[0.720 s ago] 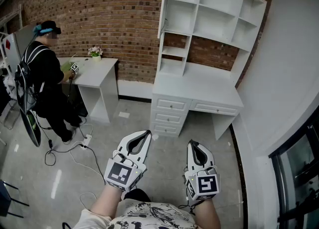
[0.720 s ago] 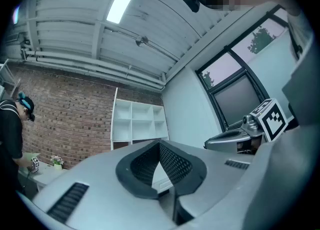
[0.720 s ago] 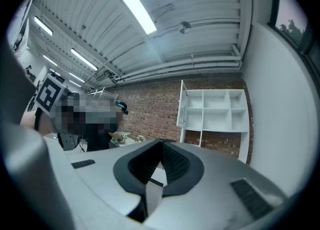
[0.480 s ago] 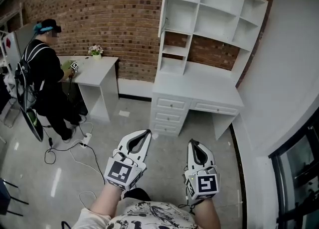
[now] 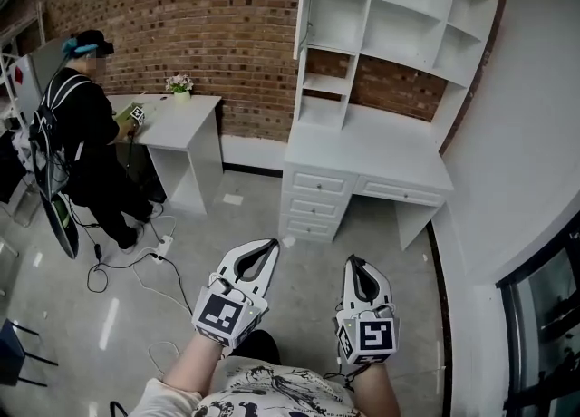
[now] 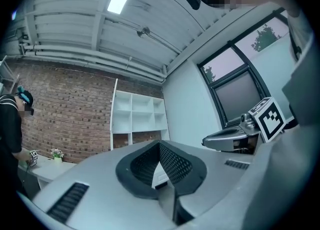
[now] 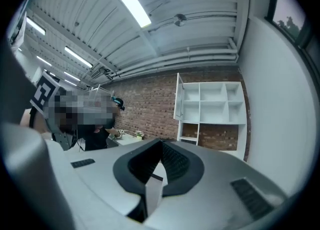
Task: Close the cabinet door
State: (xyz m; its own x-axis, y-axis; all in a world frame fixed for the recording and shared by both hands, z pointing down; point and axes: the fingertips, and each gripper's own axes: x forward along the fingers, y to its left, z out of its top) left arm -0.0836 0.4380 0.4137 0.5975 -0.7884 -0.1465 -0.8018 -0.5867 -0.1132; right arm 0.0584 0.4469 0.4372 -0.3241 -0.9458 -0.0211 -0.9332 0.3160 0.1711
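A white desk (image 5: 367, 157) with a shelf cabinet (image 5: 399, 21) on top stands against the brick wall. The cabinet's narrow white door (image 5: 300, 3) at the upper left stands open, edge-on to me. It also shows in the right gripper view as the door (image 7: 177, 96) beside the shelves (image 7: 212, 104). My left gripper (image 5: 269, 245) and right gripper (image 5: 352, 261) hover side by side over the floor, well short of the desk. Both are shut with nothing between the jaws. The left gripper (image 6: 159, 143) and right gripper (image 7: 161, 141) point towards the cabinet (image 6: 137, 116).
A person in black (image 5: 82, 134) stands at a small white table (image 5: 186, 116) at the left, with a flower pot (image 5: 182, 85) on it. Cables and a power strip (image 5: 159, 252) lie on the floor. A white wall (image 5: 526, 134) and a dark window frame (image 5: 544, 315) close the right side.
The desk and cabinet sit slightly lower and further right in the head view. Both grippers keep their side-by-side pose and stay shut.
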